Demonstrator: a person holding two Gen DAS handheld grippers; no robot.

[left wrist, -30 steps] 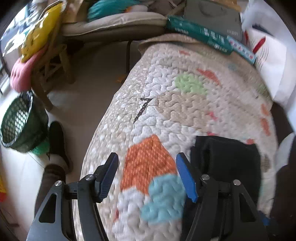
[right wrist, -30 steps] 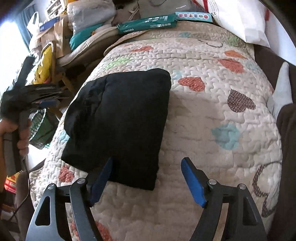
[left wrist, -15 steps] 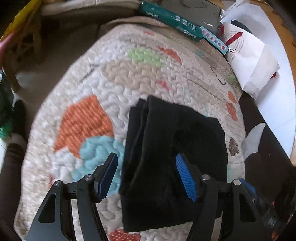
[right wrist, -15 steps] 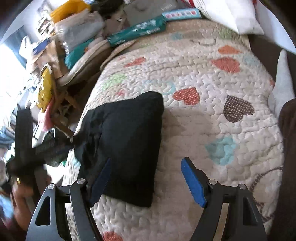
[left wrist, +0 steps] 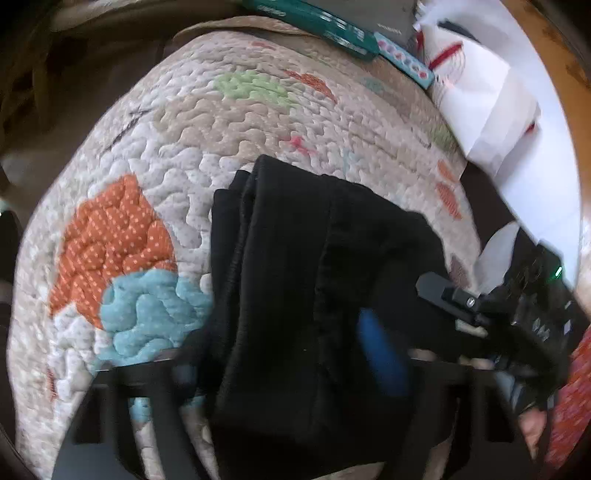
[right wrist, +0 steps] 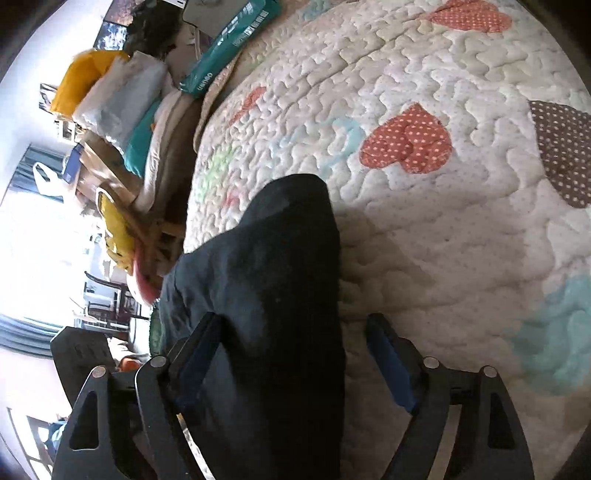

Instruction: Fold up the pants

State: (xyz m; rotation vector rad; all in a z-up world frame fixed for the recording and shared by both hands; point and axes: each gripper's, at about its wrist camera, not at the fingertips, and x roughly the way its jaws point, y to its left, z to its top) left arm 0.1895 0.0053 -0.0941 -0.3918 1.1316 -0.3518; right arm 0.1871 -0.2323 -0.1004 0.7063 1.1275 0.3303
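The black pants (left wrist: 295, 288) lie folded into a thick stack on the heart-patterned quilt (left wrist: 184, 122). My left gripper (left wrist: 284, 354) is open, its jaws straddling the near end of the stack; its image is blurred. The right gripper's body shows in the left wrist view (left wrist: 517, 314) at the stack's right side. In the right wrist view the pants (right wrist: 277, 295) fill the lower middle, and my right gripper (right wrist: 291, 350) is open with its jaws on either side of the fabric's near edge.
The quilt (right wrist: 443, 184) covers the bed. A green pack (left wrist: 314, 18) and a white pillow (left wrist: 491, 110) lie at the bed's far end. A cluttered chair with yellow and white bags (right wrist: 110, 96) stands past the bed's left edge.
Both grippers have moved in close over the folded pants, which now sit between each pair of open jaws. The left gripper swung right from the bare quilt onto the stack.
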